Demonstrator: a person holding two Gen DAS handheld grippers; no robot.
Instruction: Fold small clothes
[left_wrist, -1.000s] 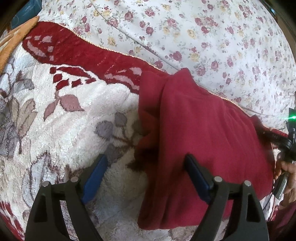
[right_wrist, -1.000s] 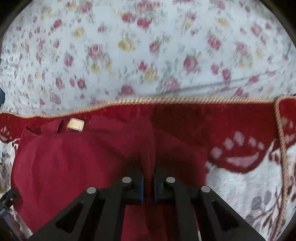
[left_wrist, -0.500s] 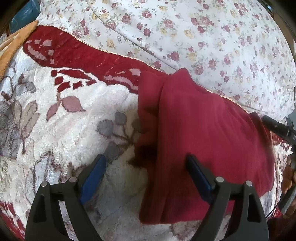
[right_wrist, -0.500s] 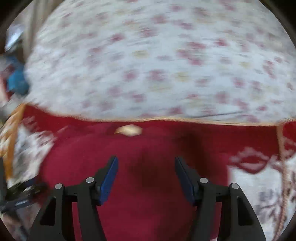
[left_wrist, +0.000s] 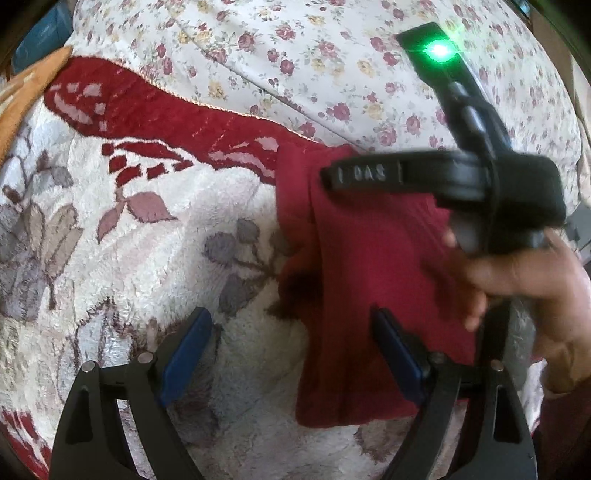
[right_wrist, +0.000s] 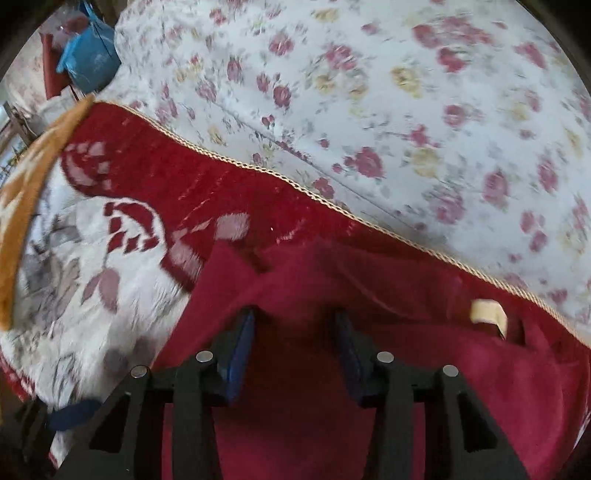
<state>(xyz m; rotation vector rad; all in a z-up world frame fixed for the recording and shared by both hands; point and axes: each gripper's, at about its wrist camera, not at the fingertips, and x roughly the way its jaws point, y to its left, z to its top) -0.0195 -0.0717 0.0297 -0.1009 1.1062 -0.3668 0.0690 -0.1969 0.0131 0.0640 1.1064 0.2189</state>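
A dark red garment (left_wrist: 369, 266) lies folded on a white and red plush blanket (left_wrist: 155, 229). My left gripper (left_wrist: 291, 354) is open and empty, its right finger over the garment's left part and its left finger over the blanket. My right gripper (right_wrist: 295, 343) is open and hovers over the garment (right_wrist: 295, 417), with a cream label (right_wrist: 487, 312) to its right. The right gripper's body (left_wrist: 461, 177) and the hand holding it cross above the garment in the left wrist view.
A floral sheet (left_wrist: 332, 55) lies beyond the blanket's corded edge (right_wrist: 332, 203). An orange cloth (right_wrist: 29, 192) lies at the far left. A blue bag (right_wrist: 88, 62) is at the far upper left.
My right gripper opened, letting go of the garment, and swung left over it, now showing in the left wrist view. My left gripper stayed open in place.
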